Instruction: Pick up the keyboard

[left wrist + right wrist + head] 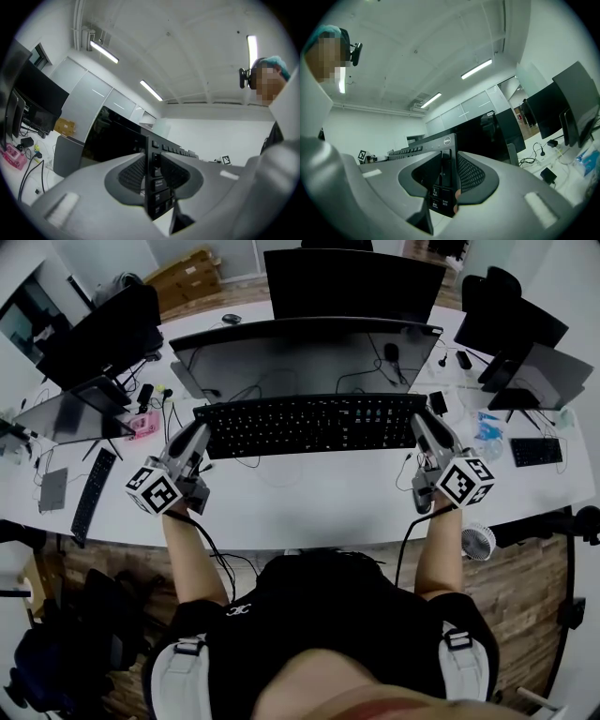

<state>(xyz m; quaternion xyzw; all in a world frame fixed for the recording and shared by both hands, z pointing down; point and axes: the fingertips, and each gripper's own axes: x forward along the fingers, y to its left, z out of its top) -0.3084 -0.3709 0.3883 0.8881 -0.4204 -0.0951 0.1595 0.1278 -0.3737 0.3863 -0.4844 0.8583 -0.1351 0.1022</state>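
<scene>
A long black keyboard (309,424) hangs level above the white desk (309,498), in front of a dark monitor (305,357). My left gripper (201,434) is shut on its left end, and my right gripper (419,427) is shut on its right end. In the left gripper view the keyboard's end (157,183) stands edge-on between the two grey jaws, pads pressed on both faces. The right gripper view shows the other end of the keyboard (444,185) clamped the same way, keys facing left.
A second black keyboard (91,493) and a laptop (70,413) lie at the desk's left. A small keyboard (536,452), blue packet (487,424) and another laptop (542,376) sit at the right. Cables (246,463) trail under the lifted keyboard. A small fan (477,542) hangs at the desk's front edge.
</scene>
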